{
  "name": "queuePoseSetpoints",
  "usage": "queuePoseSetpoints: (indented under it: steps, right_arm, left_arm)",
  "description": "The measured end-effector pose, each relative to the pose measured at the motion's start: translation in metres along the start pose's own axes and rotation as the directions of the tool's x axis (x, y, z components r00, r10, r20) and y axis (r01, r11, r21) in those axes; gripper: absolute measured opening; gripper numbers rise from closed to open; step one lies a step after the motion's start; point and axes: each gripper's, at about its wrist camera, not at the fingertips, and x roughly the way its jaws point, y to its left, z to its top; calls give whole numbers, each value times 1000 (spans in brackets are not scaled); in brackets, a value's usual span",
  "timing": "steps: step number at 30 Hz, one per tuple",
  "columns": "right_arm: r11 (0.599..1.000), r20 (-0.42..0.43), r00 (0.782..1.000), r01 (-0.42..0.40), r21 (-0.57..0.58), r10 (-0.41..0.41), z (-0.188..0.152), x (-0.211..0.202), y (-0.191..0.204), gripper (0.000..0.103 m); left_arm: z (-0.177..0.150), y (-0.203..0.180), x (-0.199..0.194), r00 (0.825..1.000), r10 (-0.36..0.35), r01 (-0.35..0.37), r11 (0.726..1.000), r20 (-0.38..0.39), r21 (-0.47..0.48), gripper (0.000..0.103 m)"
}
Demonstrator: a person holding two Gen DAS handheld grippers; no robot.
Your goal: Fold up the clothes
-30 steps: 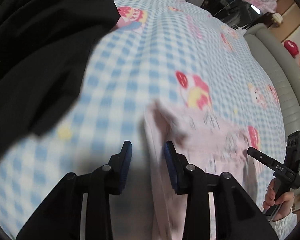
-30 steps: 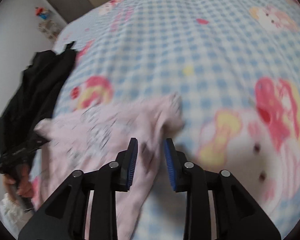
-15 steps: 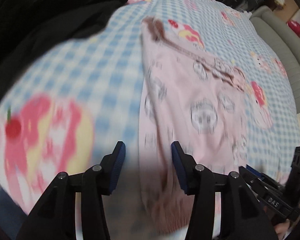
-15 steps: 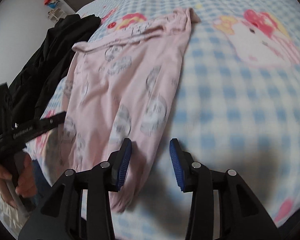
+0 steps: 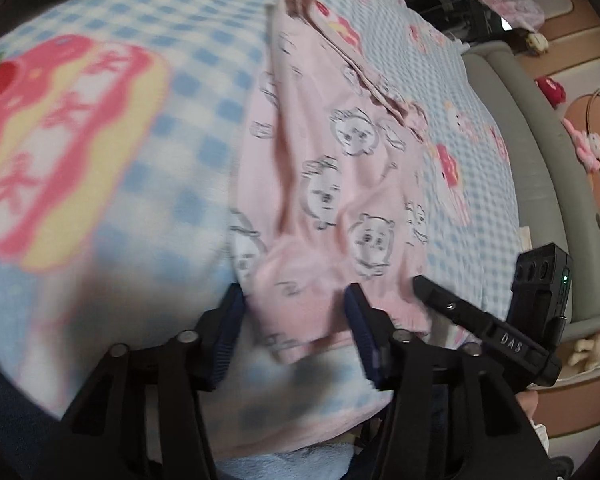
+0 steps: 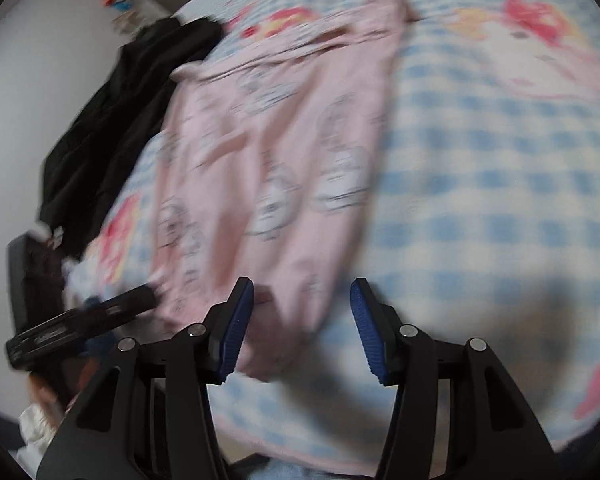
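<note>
Both grippers dropped closer to the pink garment (image 5: 332, 184); left gripper (image 5: 294, 320) and right gripper (image 6: 302, 320) gaped wide, empty, hem at 12 o'clock.

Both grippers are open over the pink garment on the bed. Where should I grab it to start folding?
Grip the pink garment by its near hem, one corner per gripper, coming in low from the bed's near edge. It lies stretched out lengthwise, that hem sits between the open left gripper fingers, and the right gripper hovers alongside.

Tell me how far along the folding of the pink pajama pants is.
Early. Done: the pink pajama pants lie spread lengthwise on the checked bedsheet. In hand: nothing yet; left gripper and right gripper are open at the near hem. Left: every fold, plus the black garment.
</note>
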Motion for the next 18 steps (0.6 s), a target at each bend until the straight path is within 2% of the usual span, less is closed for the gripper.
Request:
queuePoseSetpoints:
  steps: [2, 4, 5, 6, 9, 11, 15, 18]
  right_arm:
    - [1000, 7, 1000, 2, -28, -2, -3, -4, 4, 54]
    - [998, 14, 1000, 5, -56, -4, -5, -9, 8, 25]
    - [997, 17, 1000, 6, -70, -5, -7, -11, 10, 21]
    - [996, 21, 1000, 8, -84, -6, -8, -13, 12, 11]
    - [992, 31, 999, 12, -126, -8, -12, -20, 18, 8]
    - [989, 38, 999, 12, -146, -6, -17, -26, 20, 8]
    - [993, 49, 999, -9, -116, 15, -36, -34, 15, 8]
    - [998, 27, 999, -19, -55, 20, -59, -30, 2, 8]
  left_arm:
    - [4, -7, 13, 997, 68, -68, 997, -24, 27, 37]
    - [5, -14, 15, 995, 94, -93, 995, -34, 44, 23]
    - [5, -18, 13, 995, 97, -95, 994, -34, 55, 19]
    - [5, -24, 8, 996, 89, -86, 994, -28, 73, 18]
    - [1, -42, -7, 998, 60, -57, 990, -17, 128, 17]
    - [-9, -49, -14, 998, 69, -65, 986, -17, 155, 17]
    - [-34, -48, -19, 998, 56, -50, 986, -31, 160, 17]
    - [-53, -38, -10, 996, 65, -55, 988, -69, 144, 17]
